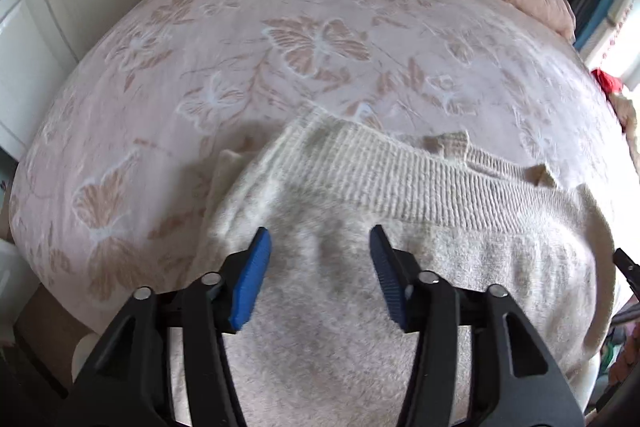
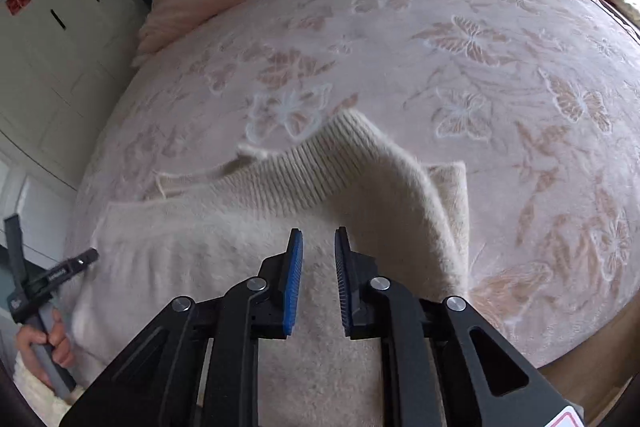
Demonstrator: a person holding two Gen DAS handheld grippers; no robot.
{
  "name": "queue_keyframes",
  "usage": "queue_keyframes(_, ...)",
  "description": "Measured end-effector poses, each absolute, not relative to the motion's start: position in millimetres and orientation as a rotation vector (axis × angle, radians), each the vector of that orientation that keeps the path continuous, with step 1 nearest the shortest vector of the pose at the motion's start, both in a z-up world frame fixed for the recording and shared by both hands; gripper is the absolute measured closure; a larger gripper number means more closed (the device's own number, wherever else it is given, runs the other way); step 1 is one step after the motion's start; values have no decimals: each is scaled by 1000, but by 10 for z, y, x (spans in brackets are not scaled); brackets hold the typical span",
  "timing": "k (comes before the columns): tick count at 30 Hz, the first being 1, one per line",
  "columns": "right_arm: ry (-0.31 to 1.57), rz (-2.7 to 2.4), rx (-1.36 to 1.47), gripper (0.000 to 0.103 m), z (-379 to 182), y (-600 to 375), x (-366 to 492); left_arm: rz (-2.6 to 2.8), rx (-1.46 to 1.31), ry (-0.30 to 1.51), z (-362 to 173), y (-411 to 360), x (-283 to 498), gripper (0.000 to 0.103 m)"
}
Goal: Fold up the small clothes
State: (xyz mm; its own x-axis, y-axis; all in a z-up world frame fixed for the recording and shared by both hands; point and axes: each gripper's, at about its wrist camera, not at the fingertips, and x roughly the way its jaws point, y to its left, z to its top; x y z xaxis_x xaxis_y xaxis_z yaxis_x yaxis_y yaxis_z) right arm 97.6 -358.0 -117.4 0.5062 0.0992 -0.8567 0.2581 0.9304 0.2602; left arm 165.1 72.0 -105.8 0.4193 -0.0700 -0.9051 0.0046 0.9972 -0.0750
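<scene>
1. The left claw (image 1: 320, 239) hovers over the cream sweater (image 1: 360, 267) with its blue pads spread wide apart and nothing between them. The fuzzy knit fills the space under and ahead of this claw, and the ribbed band (image 1: 400, 179) runs across just beyond the fingertips, from ahead-left to far right.

2. The sweater lies on the bed (image 1: 280, 47), on a pink bedspread with a butterfly pattern, close to the near edge. Left of the left claw a doubled layer of knit peeks out from under the top layer, so I judge that at least one fold is in place there. Small flaps of knit stick up past the ribbed band.

3. The right claw (image 2: 318, 239) is over the same sweater (image 2: 240, 247), its pads standing a narrow gap apart and gripping nothing. Ahead and right of it one corner of the ribbed band (image 2: 320, 163) rises in a peak, with a lower layer (image 2: 452, 187) showing beside it.

4. The garment's long axis seems to run side to side across both claws, ribbed edge pointing away toward the pillows.

5. As a judgement, the fold is midway: the raised corner needs flattening and a further fold or squaring-up remains.
</scene>
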Motion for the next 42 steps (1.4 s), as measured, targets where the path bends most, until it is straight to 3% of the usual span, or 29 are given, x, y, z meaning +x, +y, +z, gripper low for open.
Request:
queue_keyframes(2, 1112, -210, 384, 99, -1521, -3721, 1041, -44, -35, 1190, -1216, 663, 1723, 50)
queue_keyframes(4, 1084, -208, 478, 99, -1412, -3810, 985, -36, -58, 1193, -1242, 702, 1722, 49)
queue_keyframes(8, 1004, -210, 382, 92, -992, -3755, 732, -29, -85, 1161, -1093, 820, 1568, 47)
queue_keyframes(11, 1115, -223, 333, 94, -1330, -3764, 594, -14, -50, 1172, -1147, 847, 1455, 46)
queue_keyframes(12, 1137, -233, 313, 100, -1471, -3774, 541, -8, -48, 1181, -1172, 849, 1417, 46)
queue_keyframes(19, 1022, -189, 196, 95, -1011, -3295, 128, -68, -4, 1123, -894, 684, 937, 45)
queue_keyframes(24, 1200, -208, 272, 98, -1612, -3392, -35, -83, 50, 1148, -1024, 584, 694, 39)
queue_keyframes(30, 1105, -239, 312, 97, -1263, -3519, -117, -68, 26, 1190, -1199, 701, 570, 40)
queue_keyframes(35, 1202, -292, 293, 101, -1610, -3620, -34, -58, 60, 1190, -1278, 691, 604, 40)
queue_keyframes(42, 1081, -229, 296, 96, -1089, -3440, -109, -76, 94, 1137, -1074, 624, 461, 40)
